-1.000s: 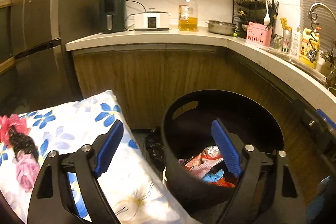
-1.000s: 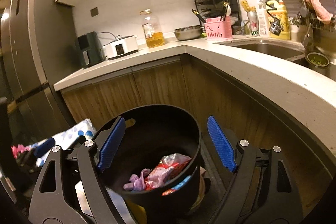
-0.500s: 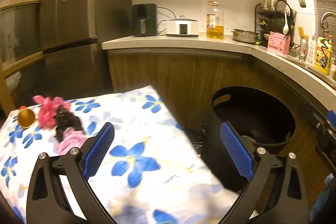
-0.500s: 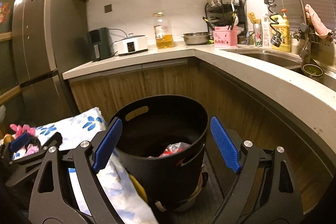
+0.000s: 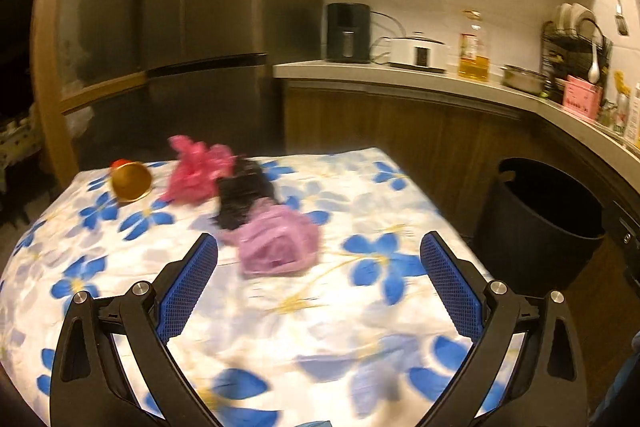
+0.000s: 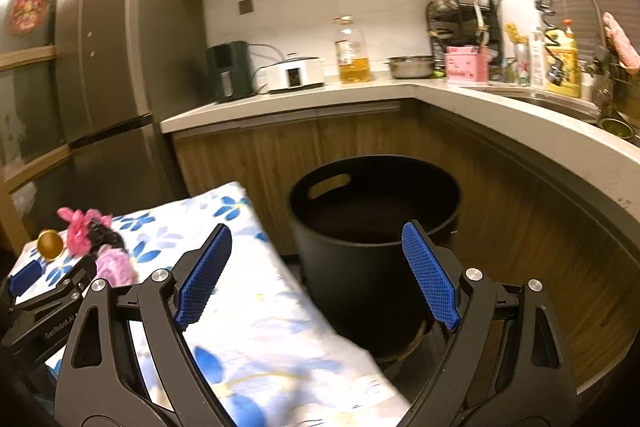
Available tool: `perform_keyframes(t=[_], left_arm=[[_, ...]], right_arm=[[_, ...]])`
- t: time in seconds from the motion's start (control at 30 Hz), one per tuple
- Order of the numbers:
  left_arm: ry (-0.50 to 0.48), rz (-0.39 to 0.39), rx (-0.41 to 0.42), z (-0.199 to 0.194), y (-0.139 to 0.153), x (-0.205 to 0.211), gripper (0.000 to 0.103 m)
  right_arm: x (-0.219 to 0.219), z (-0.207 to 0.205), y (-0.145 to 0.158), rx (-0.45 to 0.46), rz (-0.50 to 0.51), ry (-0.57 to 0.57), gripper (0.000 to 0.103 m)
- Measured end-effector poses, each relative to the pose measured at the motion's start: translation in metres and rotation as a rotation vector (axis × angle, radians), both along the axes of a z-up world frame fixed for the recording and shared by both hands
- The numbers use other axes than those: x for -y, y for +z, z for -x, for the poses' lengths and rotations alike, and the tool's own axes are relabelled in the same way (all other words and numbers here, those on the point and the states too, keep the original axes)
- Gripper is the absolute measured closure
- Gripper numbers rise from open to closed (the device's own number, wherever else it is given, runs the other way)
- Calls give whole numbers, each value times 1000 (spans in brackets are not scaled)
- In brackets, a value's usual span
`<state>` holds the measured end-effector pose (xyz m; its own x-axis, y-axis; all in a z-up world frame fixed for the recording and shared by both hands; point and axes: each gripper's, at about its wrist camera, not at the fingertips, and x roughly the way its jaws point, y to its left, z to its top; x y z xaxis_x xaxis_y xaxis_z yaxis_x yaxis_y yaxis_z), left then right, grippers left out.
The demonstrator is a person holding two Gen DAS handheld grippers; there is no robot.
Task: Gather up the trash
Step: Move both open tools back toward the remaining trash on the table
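Floral-clothed counter (image 5: 360, 307) up close in a dim kitchen, wooden cabinets (image 6: 248, 163) and a tall fridge (image 5: 208, 27) behind. Left tongs (image 5: 319, 291) gape wide over the cloth, nothing between the pads. Right tongs (image 6: 316, 275) spread wide too, empty, framing the black bin (image 6: 372, 239); its inside is too dark to read. Just beyond the left tongs lies the trash: a pink wad (image 5: 280, 243), a black clump (image 5: 244, 195), a red wrapper (image 5: 196, 167), a gold cup (image 5: 130, 181).

Legible txt: "GenRobot.AI", white print on black body of left tongs (image 6: 24, 279), right wrist view. Labels on oil bottle (image 6: 352, 53), pink box (image 6: 466, 63), yellow bottle (image 6: 562, 67): unreadable.
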<state>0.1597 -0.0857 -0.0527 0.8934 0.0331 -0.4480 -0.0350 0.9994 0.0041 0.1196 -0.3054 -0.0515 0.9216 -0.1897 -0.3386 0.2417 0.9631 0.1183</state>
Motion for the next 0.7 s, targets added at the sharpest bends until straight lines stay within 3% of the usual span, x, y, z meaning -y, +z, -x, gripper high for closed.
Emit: perform_keyframes(t=[0.37,0.7], left_arm=[[136,31,-28,-2,-15,-71,6],[134,39,-66,-44,-32,-69,6]], right_arm=[[-66,-18,-10,-17,26,101,17],[-84,-47,-20,-24,30,126,17]])
